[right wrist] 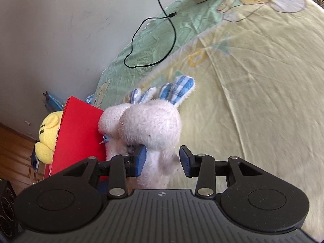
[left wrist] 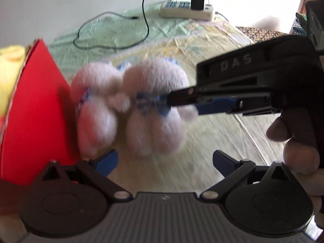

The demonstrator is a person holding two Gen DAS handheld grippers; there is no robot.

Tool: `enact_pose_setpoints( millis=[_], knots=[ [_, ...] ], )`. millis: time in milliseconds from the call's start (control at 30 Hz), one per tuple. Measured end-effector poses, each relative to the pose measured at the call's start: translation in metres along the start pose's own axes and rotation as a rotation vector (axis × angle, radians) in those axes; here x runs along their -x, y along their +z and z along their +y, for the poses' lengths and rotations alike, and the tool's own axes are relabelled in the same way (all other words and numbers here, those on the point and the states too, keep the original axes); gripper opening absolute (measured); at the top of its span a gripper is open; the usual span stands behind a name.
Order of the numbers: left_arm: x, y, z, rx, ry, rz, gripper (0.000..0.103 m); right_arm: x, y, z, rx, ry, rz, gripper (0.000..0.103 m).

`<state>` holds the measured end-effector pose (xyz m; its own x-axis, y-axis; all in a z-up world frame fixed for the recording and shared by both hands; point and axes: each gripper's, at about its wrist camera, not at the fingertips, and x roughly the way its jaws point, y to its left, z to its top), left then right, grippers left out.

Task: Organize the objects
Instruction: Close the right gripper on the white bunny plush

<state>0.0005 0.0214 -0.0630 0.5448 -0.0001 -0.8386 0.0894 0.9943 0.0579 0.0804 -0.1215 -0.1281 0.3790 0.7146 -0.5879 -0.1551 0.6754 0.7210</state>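
Risk at this point centres on the white plush rabbits [right wrist: 145,125], two joined toys with blue checked ears, which sit against the outer wall of the red box [right wrist: 81,133] rather than inside it. The right gripper [right wrist: 163,159] has its jaws parted around the lower body of the nearer rabbit: the left pad touches the fur, while the right pad stands clear of it with a visible gap. With so little contact, the toys can slip free and drop onto the yellow bedsheet [right wrist: 253,81] beside the box. A second hazard is the box itself; sideways pressure from the toys at its wall could tip or shift it, since it appears light and stands on soft bedding.

The left gripper [left wrist: 165,162] is wide open and empty, with the rabbits [left wrist: 129,105] at its 12 o'clock and the box [left wrist: 34,105] at its 9 o'clock.

The left wrist view shows the right gripper [left wrist: 164,103] from the side, a hand [left wrist: 291,141] on its handle at 3 o'clock, and a power strip [left wrist: 186,10] at 12 o'clock; motion blur there makes the exact pad contact uncertain. The right wrist view alone shows the checked ears sharply and a yellow plush toy [right wrist: 47,135] behind the box wall at 9 o'clock, probably already stored.
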Motion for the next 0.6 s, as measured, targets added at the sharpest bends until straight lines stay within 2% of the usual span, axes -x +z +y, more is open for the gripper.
enact_pose_setpoints(
  millis=[100, 167, 233, 300, 600],
  knots=[
    [-0.004, 0.005, 0.003, -0.030, 0.001, -0.026, 0.097, -0.008, 0.005, -0.003, -0.025, 0.038, 0.014, 0.049],
    [-0.008, 0.006, 0.004, -0.040, -0.012, -0.026, 0.095, -0.012, 0.006, -0.004, -0.042, 0.065, 0.022, 0.049],
    [-0.014, 0.008, 0.005, -0.048, -0.021, -0.019, 0.093, -0.016, 0.006, -0.004, -0.046, 0.090, 0.031, 0.046],
    [-0.025, 0.014, 0.005, -0.049, -0.013, -0.012, 0.090, -0.018, 0.007, -0.003, -0.043, 0.118, 0.036, 0.039],
    [-0.033, 0.016, 0.010, -0.035, -0.029, -0.011, 0.084, -0.008, 0.006, -0.005, -0.025, 0.118, 0.019, 0.032]
  ],
)
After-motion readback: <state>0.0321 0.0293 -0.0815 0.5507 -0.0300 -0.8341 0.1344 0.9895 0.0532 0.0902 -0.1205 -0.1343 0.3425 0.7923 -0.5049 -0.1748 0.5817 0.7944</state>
